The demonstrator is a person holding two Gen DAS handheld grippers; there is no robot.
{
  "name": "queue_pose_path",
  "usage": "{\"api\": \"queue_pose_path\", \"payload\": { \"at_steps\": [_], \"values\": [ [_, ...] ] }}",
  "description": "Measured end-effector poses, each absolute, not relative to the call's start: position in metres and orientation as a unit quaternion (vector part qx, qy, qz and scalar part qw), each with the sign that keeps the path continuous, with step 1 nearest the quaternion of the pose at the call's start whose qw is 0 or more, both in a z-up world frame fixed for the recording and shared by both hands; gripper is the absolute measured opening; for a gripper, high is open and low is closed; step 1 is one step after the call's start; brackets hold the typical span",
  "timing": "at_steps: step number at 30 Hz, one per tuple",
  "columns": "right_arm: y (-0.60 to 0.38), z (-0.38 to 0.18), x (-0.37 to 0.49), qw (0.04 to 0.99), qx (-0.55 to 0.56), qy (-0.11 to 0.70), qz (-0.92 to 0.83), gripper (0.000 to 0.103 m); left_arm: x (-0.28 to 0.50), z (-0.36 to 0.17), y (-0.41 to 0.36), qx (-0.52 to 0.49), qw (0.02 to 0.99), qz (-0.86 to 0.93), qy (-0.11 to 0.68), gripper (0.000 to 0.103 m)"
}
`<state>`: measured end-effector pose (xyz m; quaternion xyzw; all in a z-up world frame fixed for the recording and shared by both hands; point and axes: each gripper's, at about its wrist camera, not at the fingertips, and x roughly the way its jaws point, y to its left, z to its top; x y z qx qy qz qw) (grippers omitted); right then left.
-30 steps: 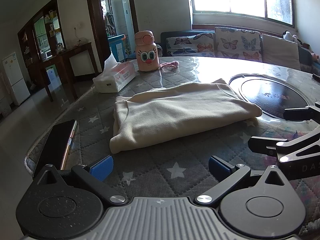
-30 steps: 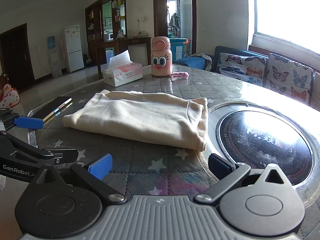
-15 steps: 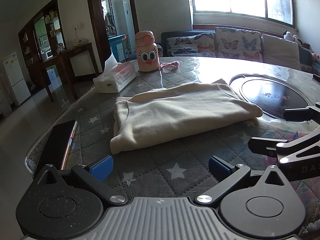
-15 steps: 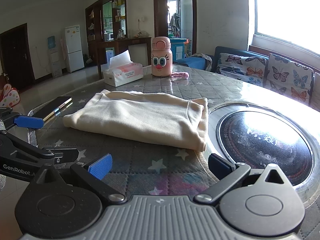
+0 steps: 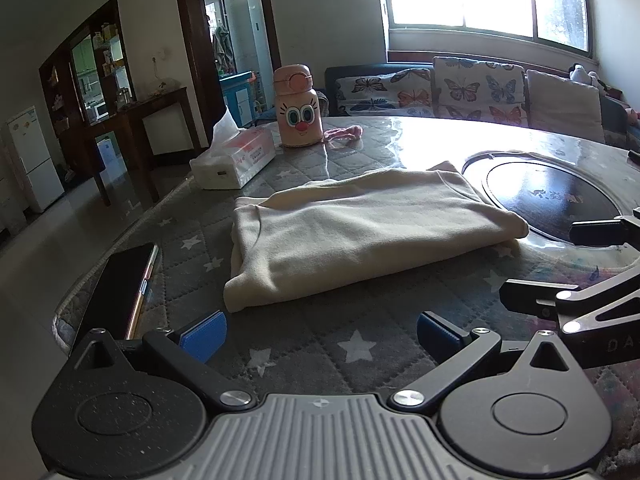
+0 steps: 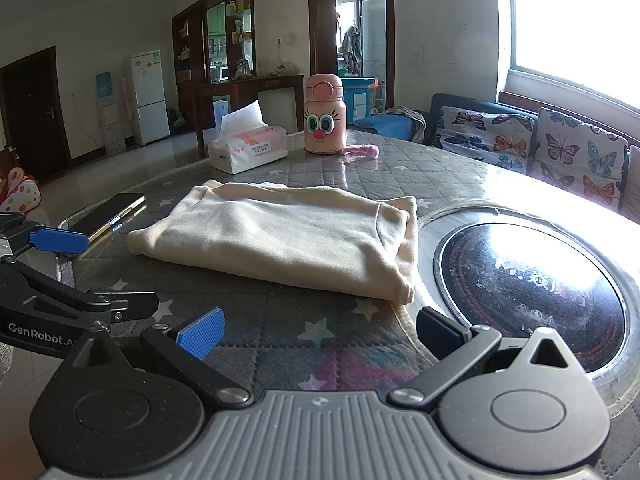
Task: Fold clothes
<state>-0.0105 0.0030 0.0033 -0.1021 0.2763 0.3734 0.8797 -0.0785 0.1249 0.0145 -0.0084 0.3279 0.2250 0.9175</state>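
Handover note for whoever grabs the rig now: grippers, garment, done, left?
Left gripper: open, empty, short of the cream garment.
Right gripper: open, empty, also short of it.
Garment: folded into a flat rectangle on the quilted table cover, between the phone and the dark round inset.
Done: folds look complete.
Left: probably nothing, or one more fold if a smaller stack is wanted.

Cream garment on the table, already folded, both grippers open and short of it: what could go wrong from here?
1. The cream garment has one end overlapping the rim of the glossy round inset; a push might slide it and undo the fold.
2. The phone lies at the table edge near the left gripper; a sideways sweep could knock it off.
3. The right gripper might pinch only the top layer, opening the fold.
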Motion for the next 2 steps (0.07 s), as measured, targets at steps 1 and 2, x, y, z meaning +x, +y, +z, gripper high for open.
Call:
{"api": "queue_pose_path", "payload": {
  "at_steps": [1,2],
  "values": [
    [0.0032,0.0034,-0.0105,0.880,-0.102,0.276,0.373,0.103,-0.0785,0.0146,0.1251,-0.008,0.918,0.225,0.328,0.103],
    [0.0035,0.0033,-0.0106,0.880,-0.102,0.276,0.374,0.103,-0.0784,0.0147,0.1253,-0.008,0.918,0.223,0.328,0.103]
  ]
}}
